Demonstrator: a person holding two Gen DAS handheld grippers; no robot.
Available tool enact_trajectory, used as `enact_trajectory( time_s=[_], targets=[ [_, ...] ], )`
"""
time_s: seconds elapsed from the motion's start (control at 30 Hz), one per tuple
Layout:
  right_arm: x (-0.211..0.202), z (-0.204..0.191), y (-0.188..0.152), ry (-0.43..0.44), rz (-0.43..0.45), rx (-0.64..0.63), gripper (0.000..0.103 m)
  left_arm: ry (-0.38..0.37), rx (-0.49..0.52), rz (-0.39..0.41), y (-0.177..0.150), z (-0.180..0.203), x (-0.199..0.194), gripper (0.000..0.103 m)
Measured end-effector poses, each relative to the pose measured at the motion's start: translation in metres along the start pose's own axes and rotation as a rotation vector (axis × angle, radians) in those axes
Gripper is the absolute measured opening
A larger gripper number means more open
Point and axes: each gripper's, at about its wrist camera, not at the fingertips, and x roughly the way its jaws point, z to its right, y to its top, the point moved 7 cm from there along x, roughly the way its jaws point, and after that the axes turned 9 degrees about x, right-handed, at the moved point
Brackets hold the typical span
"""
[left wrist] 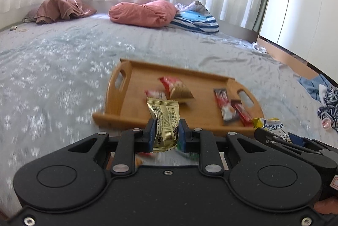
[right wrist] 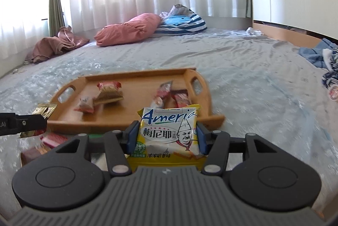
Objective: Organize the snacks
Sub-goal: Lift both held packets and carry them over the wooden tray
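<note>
1. The left gripper [left wrist: 166,131] is clamped narrow on a gold packet [left wrist: 164,118], low centre of the left view. It grips only the packet's lower half; the top stands free above the pads. Slick foil could slide out if the hand swings fast.
2. The right gripper [right wrist: 166,135] holds a yellow packet [right wrist: 169,131] at mid width, low centre of the right view. The pads press its side edges, so the puffy bag could buckle or pop loose under a harder squeeze.
3. The tray [left wrist: 126,118] sits mid-frame on the bed [left wrist: 63,78], just beyond both grippers, with red snacks [left wrist: 175,88] and sachets [left wrist: 226,105] already in it. A packet dropped from height could bounce off them or over the low rim.
4. The two grippers are close side by side; the right one shows at the lower right of the left view. Heading for the same spot, they could knock together.
5. More snacks [right wrist: 52,139] lie on the bed at the lower left of the right view, near the tray's front rim. A low pass could sweep them aside.
</note>
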Motion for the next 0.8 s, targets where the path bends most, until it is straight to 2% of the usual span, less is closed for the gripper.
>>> enact_trajectory(
  time_s=[0.37, 0.57, 0.8],
  targets=[
    [0.054, -0.027, 0.036, 0.103, -0.028, 0.045, 0.058, 0.016, -0.041, -0.014, 0.029, -0.031, 0.06, 0.021],
    [0.09, -0.038, 0.037, 0.097, -0.076, 0.056, 0.058, 0.037, -0.056, -0.069, 0.029, -0.047, 0.098, 0.021],
    [0.127, -0.046, 0.028, 0.085, -0.149, 0.059, 0.058, 0.043, -0.052, -0.099, 0.025, -0.052, 0.124, 0.021]
  ],
)
